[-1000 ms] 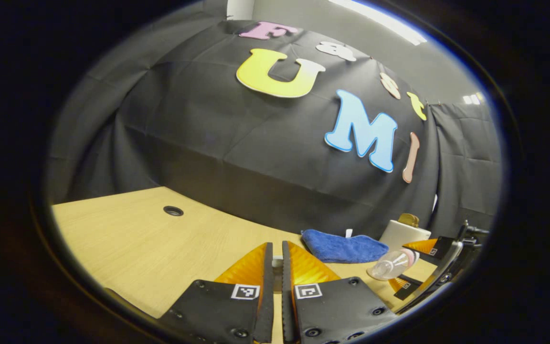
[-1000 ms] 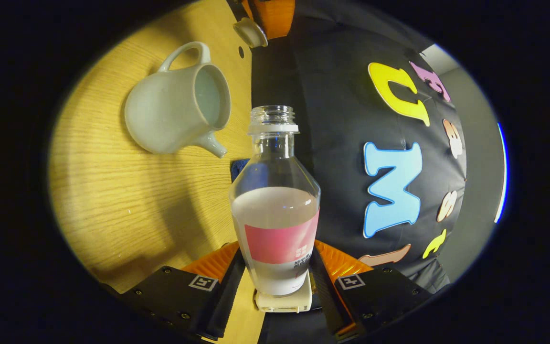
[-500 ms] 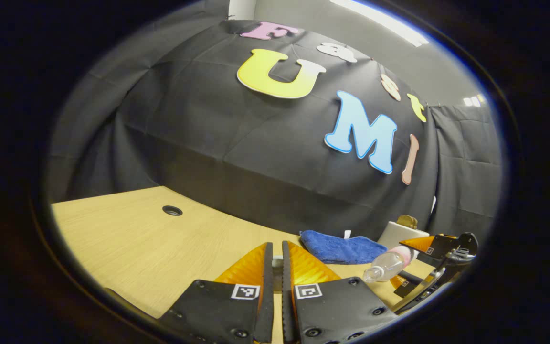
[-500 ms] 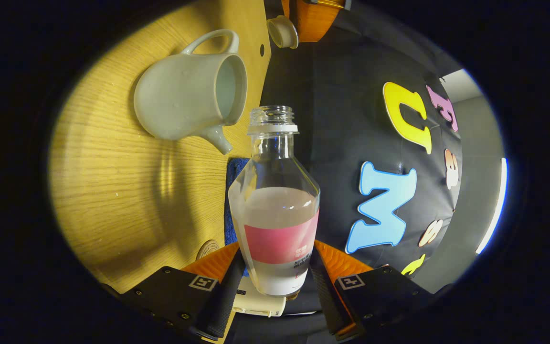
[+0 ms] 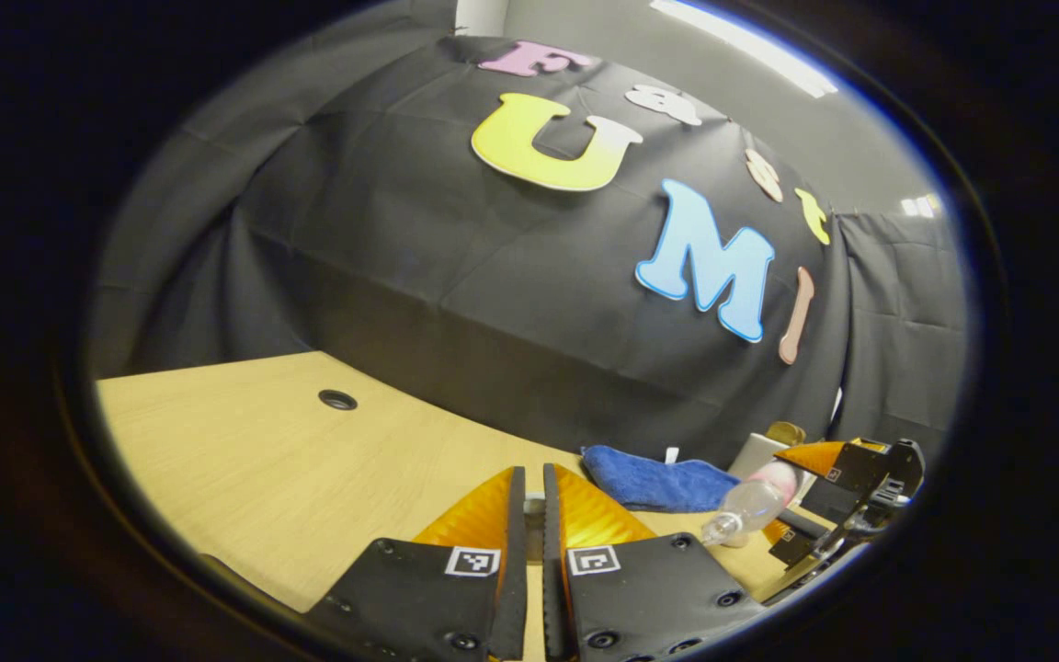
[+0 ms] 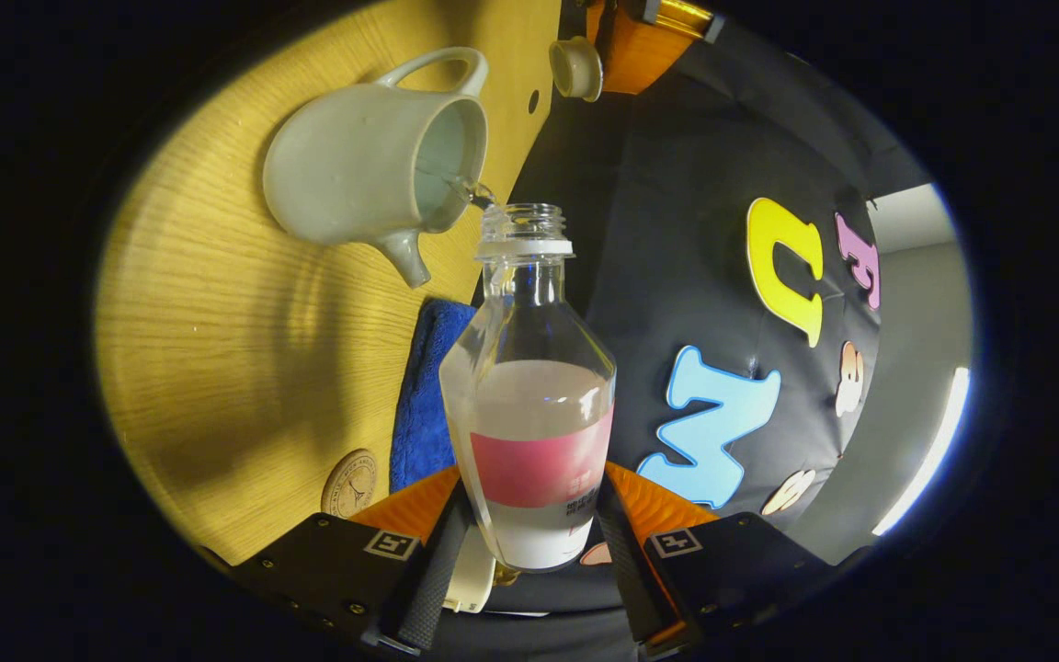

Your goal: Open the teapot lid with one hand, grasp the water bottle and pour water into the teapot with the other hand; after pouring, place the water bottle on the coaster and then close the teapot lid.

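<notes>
In the right gripper view my right gripper is shut on the clear water bottle, which has a pink label, no cap, and water inside. The bottle lies tipped, its mouth at the rim of the white teapot. A thin stream of water runs from the mouth into the pot's open top. The teapot lid hangs beyond the pot. My left gripper is shut on the lid, of which a pale sliver shows between the fingers. The round wooden coaster lies on the table near my right fingers.
A blue cloth lies between teapot and coaster, at the foot of the black wall; it also shows in the left gripper view. A white box stands behind it. The wooden table has a cable hole.
The right gripper has tipped the bottle further and brought its mouth up to the teapot's opening; water now flows into the pot. The left gripper has barely moved, still holding the lid.
</notes>
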`<state>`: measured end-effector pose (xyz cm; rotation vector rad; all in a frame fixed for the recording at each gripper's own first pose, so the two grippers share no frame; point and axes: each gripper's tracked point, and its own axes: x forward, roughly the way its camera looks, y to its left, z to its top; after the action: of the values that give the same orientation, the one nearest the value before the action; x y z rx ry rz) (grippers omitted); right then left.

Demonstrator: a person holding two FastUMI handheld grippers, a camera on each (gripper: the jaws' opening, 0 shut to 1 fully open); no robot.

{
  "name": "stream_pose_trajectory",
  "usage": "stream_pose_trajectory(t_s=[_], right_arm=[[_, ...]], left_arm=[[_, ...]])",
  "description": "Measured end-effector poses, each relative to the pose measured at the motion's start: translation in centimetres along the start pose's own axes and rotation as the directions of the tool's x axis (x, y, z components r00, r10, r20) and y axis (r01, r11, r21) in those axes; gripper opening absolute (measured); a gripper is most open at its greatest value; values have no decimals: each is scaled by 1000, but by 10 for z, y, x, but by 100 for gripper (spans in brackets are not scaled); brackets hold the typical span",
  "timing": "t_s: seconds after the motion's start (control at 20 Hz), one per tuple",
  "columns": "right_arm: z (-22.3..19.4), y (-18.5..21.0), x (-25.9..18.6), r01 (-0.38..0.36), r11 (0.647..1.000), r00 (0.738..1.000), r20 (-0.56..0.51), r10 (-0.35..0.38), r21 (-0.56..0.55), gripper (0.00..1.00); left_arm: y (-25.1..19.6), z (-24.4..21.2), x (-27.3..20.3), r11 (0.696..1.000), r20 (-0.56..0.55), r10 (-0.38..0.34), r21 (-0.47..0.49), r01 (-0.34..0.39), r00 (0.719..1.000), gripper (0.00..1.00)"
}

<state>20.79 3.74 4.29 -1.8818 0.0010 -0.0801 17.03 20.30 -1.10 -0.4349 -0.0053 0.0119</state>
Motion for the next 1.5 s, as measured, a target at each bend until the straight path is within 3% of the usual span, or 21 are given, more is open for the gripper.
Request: stream_pose_trajectory(t_s=[0.75,1.5], right_arm=[[9,-28,0,92,983,995,50,-85,-157,76],[30,-53,-4,209,928,976,130,-177,-309,76]], left_arm=[[3,2,0,1000,7,-4,-27,4,1000,13],[1,1,0,1000,5,-6,-30,7,1000,13]])
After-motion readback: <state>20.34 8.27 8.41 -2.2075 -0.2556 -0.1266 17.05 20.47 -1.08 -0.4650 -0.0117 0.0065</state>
